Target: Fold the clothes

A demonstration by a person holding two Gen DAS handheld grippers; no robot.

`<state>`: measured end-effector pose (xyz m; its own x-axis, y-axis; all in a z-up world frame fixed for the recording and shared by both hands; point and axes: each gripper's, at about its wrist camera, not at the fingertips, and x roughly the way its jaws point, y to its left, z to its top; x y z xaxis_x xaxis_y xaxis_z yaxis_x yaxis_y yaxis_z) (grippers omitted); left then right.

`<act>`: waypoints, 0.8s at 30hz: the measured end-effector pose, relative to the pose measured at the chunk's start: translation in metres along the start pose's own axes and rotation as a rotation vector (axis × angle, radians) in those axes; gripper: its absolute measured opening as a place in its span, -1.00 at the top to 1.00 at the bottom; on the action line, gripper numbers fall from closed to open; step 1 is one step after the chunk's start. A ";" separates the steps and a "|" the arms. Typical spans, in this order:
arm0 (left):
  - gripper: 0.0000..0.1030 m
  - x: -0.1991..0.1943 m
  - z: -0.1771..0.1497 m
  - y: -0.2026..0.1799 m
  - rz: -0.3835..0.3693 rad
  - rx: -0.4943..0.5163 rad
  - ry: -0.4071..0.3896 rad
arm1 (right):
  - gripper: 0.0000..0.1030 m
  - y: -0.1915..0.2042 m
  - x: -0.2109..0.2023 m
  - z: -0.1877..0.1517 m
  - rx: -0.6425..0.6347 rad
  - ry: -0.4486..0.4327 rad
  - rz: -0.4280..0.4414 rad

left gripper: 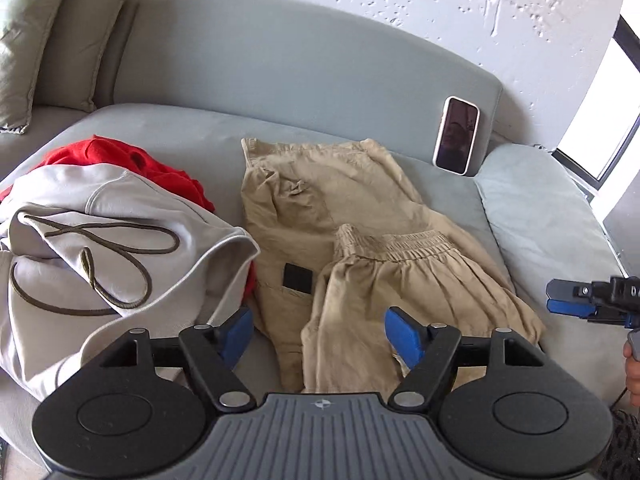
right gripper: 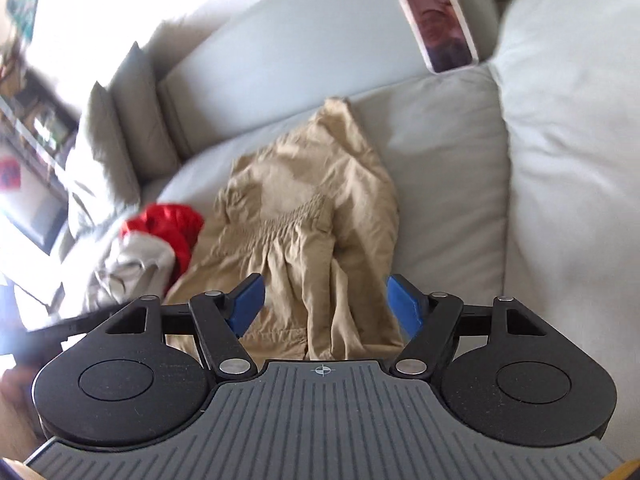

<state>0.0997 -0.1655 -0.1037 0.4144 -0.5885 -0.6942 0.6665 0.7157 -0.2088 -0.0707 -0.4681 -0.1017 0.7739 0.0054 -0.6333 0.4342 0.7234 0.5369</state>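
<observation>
Blue pads tip both tools we hold over a grey sofa [left gripper: 304,80]. Our left gripper [left gripper: 319,332] hangs released, its fingers spread wide above the near edge of the tan trousers [left gripper: 360,208], gripping nothing. Our right gripper [right gripper: 324,302] is likewise spread in its own view, fingers apart over the same trousers [right gripper: 312,216] and holding nothing; from the left wrist we see it side-on at the right edge [left gripper: 560,300], off the cloth and above the seat beside the armrest cushion [left gripper: 540,216].

The trousers lie partly folded in the middle of the seat. Their elastic waistband [left gripper: 394,246] is turned back across the legs, and a dark patch [left gripper: 298,278] shows on the cloth to the left of it. The far hem reaches toward the backrest.

Just left of the trousers sits a heap of other laundry: a pale grey garment [left gripper: 120,240] with a dark drawcord [left gripper: 100,264] looped over it, lying on top of a red garment [left gripper: 132,160] that peeks out behind. The heap's right edge touches the trousers.

A phone [left gripper: 456,136] in a white case leans upright against the backrest at the seat's far right corner, well apart from the trousers. Pale cushions [left gripper: 60,40] stand in the sofa's far left corner. Behind the sofa we see a rough white wall [left gripper: 400,0].
</observation>
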 end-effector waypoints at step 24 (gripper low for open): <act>0.89 0.056 -0.003 -0.014 0.071 0.165 -0.029 | -0.40 0.039 0.041 0.019 -0.099 -0.033 -0.043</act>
<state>0.1117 -0.2069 -0.1415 0.4804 -0.5508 -0.6825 0.7264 0.6860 -0.0424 -0.0131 -0.4528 -0.0959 0.7712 -0.0483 -0.6348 0.4206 0.7872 0.4511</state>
